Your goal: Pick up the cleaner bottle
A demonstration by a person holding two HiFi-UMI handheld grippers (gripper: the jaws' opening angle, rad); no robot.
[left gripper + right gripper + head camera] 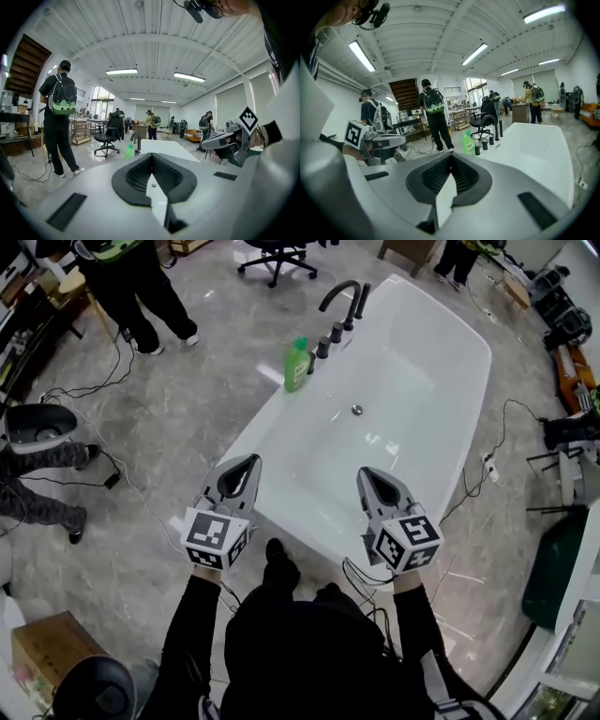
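Note:
The green cleaner bottle [297,364] stands upright on the left rim of the white bathtub [441,334], beside the black faucet [341,298]. Both grippers hover over the tub's near end, well short of the bottle. My left gripper [250,462] is shut and holds nothing; my right gripper [365,474] is also shut and holds nothing. In the left gripper view the bottle [130,151] is small and far off beyond the shut left gripper [151,157]. In the right gripper view the bottle [468,142] stands ahead, slightly right of the right gripper [450,157].
Black knobs [329,339] line the rim next to the bottle. A person [141,287] stands on the floor to the left, and an office chair [274,254] is behind the tub. Cables [103,418] trail across the floor. A cardboard box [42,652] sits at the lower left.

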